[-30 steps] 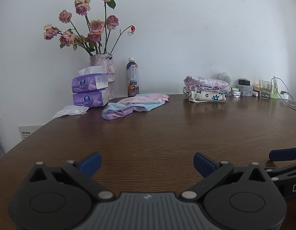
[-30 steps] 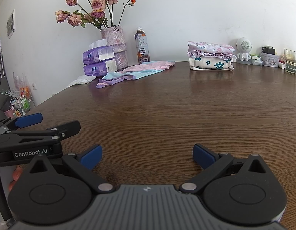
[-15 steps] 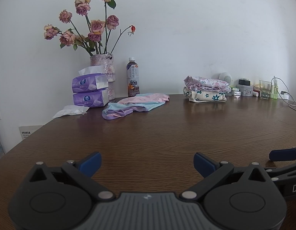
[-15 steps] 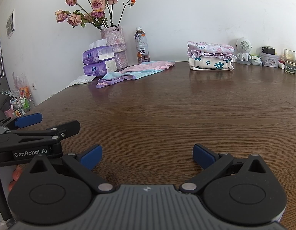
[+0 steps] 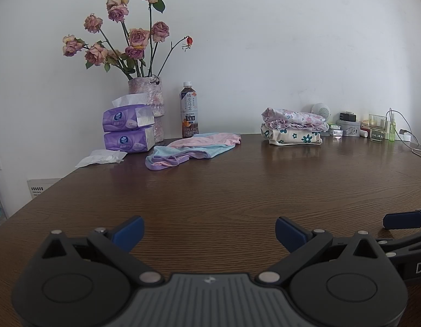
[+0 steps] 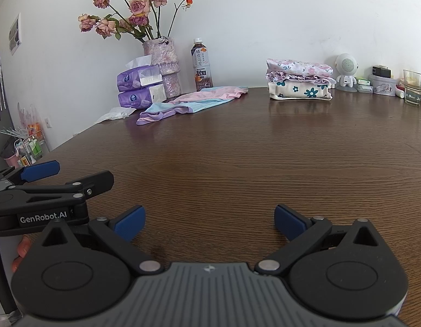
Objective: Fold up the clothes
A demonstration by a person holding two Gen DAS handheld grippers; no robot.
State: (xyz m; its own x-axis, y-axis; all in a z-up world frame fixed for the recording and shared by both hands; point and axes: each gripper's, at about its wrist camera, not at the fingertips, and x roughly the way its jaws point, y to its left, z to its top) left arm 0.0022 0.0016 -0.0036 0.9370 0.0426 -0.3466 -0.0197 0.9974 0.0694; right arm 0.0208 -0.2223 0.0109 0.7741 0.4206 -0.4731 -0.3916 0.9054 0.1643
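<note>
Garment (image 5: 194, 147), pastel pink-blue, seemingly unfolded, lies rumpled beyond both wide, empty tongs (image 5: 209, 230) (image 6: 207, 220).

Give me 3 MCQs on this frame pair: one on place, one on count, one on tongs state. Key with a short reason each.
1. Where does the unfolded pink, blue and lilac garment lie on the dark wooden table?
A. In front of the brown tea bottle
B. On the folded floral clothes stack
C. Between the tongs

2. How many purple tissue packs are stacked beside the pink vase?
A. One
B. Two
C. Four

3. What state are the left tongs and right tongs in?
A. Both shut on cloth
B. Left open, right shut
C. Both open, holding nothing

Key: 1 A, the garment lies flat at the bottle's foot, apart from the stack. 2 B, one pack sits on another. 3 C, the blue pads are spread wide in each wrist view, with bare table between them.
</note>
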